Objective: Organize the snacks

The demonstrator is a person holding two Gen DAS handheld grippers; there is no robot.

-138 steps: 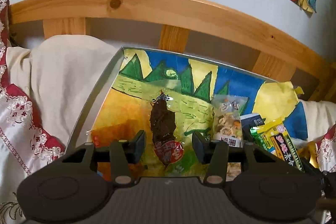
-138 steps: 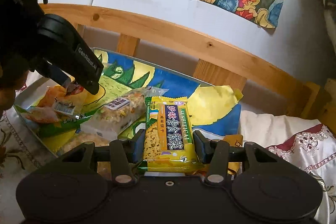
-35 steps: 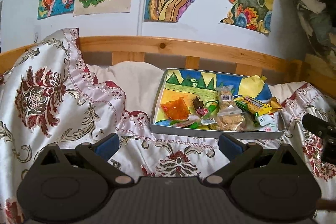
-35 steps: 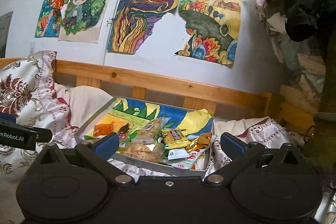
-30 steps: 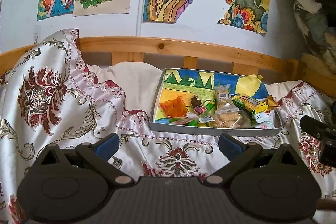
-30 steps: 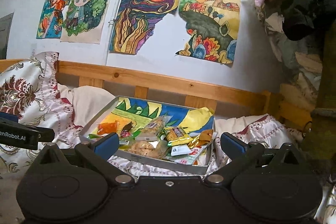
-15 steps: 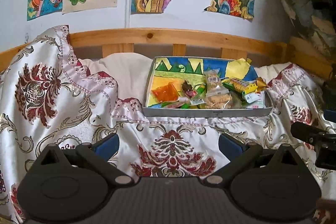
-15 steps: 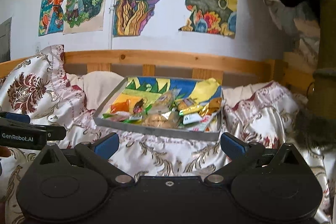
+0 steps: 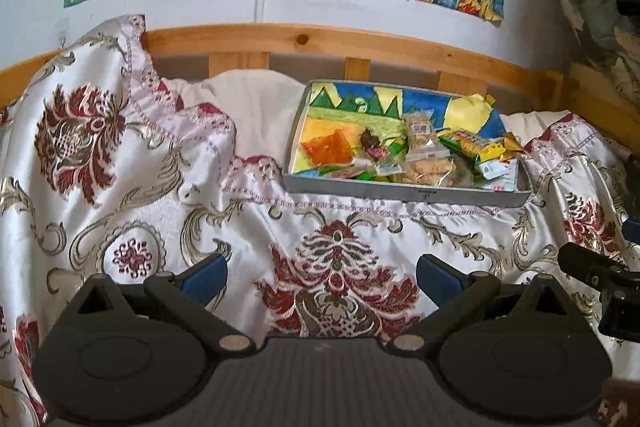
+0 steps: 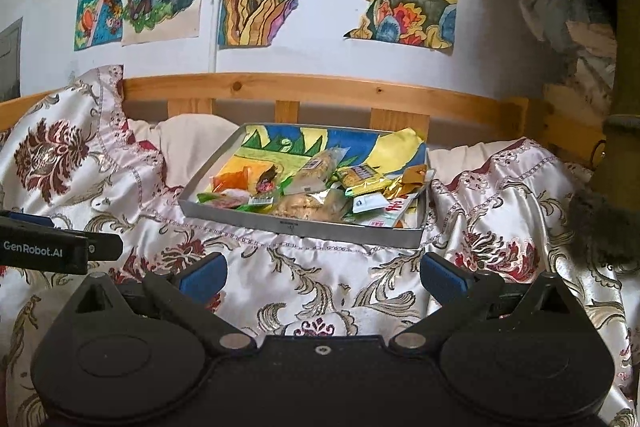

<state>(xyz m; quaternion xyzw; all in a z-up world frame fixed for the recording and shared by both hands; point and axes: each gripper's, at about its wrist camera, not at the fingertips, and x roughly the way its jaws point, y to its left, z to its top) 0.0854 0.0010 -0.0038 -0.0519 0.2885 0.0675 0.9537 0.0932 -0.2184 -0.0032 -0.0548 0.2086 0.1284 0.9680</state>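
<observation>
A grey tray (image 9: 404, 191) lined with a painted sheet sits on the bed and holds several snack packets: an orange one (image 9: 326, 150), a clear nut pack (image 9: 420, 135) and a yellow-green bar (image 9: 468, 143). The tray also shows in the right wrist view (image 10: 304, 225), with the yellow bar (image 10: 362, 179) inside. My left gripper (image 9: 322, 279) is open and empty, well back from the tray over the bedspread. My right gripper (image 10: 322, 277) is open and empty, also back from the tray.
A white, red and gold patterned bedspread (image 9: 132, 211) covers the bed. A wooden headboard rail (image 9: 360, 45) runs behind the tray, with drawings on the wall above. The left gripper's body (image 10: 48, 247) shows at the left edge of the right wrist view.
Both grippers have let go of their snacks, opened wide and pulled back from the tray. The tray now looks smaller and farther away in both views.
</observation>
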